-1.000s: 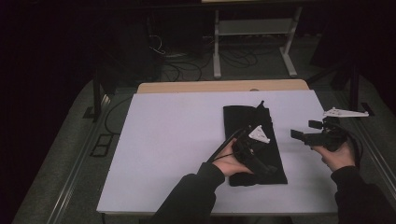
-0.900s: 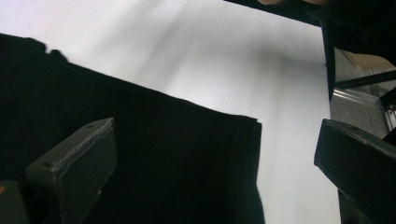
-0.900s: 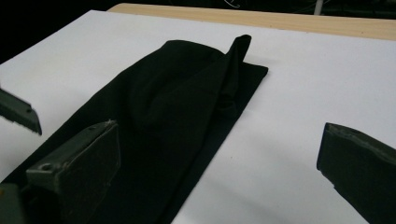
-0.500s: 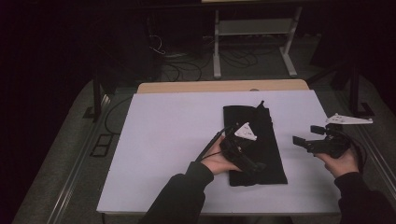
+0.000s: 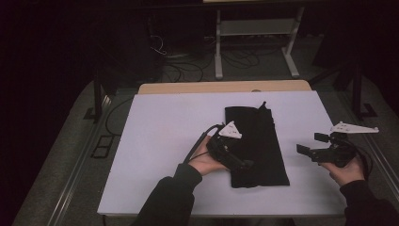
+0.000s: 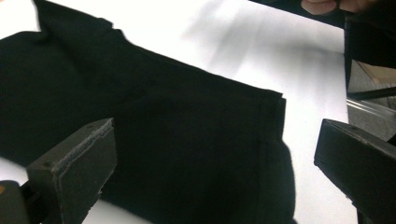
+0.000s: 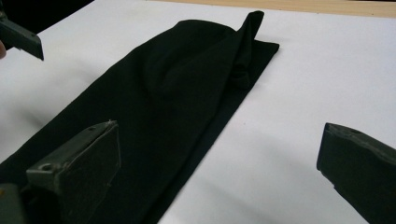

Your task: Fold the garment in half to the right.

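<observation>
A black cloth [image 5: 255, 143] lies flat on the white table [image 5: 160, 136]. It sits right of the middle, and its long side runs away from the person, from near to far. A small bump sticks up at its far end.

The left claw [image 5: 245, 165] is over the near left part of the cloth, pointing across it. Its 2 jaws are wide apart with nothing between them. In the left gripper view the near edge of the cloth lies just under them.

The right claw [image 5: 310, 145] is off the cloth, out to its right, above bare table. Its jaws are wide apart too. So the left claw is much nearer.

The table is smooth and bare. The room behind is dark, with a stand [image 5: 256, 40] and wires on the floor.
</observation>
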The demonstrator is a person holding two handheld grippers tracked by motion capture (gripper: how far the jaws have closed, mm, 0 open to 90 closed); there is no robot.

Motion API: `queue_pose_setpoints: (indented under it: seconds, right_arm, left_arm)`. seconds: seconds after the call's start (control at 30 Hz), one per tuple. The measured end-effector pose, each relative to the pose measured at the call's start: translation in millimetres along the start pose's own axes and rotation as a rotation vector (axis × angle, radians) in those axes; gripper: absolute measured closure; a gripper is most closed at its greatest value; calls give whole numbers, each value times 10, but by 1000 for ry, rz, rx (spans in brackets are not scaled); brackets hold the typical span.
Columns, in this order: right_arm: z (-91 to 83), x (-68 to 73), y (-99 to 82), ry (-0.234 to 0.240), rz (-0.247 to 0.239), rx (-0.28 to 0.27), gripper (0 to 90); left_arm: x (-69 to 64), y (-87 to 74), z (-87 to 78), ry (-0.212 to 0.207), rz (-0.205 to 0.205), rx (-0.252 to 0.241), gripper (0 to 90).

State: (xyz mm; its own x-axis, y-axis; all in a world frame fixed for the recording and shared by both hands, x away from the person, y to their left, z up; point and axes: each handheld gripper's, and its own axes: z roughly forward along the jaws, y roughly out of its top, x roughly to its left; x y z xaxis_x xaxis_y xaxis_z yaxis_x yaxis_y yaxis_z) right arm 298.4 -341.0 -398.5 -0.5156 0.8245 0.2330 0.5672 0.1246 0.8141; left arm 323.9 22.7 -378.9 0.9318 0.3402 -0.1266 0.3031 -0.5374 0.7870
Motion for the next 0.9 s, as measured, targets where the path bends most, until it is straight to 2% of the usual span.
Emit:
queue_pose_setpoints:
  seconds: [0.3, 0.9]
  right_arm:
    - [-57, 36, -52, 7, -3, -11, 0]
    - [-56, 103, -206, 26, -19, -9, 0]
  left_arm:
    - [96, -137, -158, 29, -25, -15, 0]
    - [256, -436, -467, 98, -76, -50, 0]
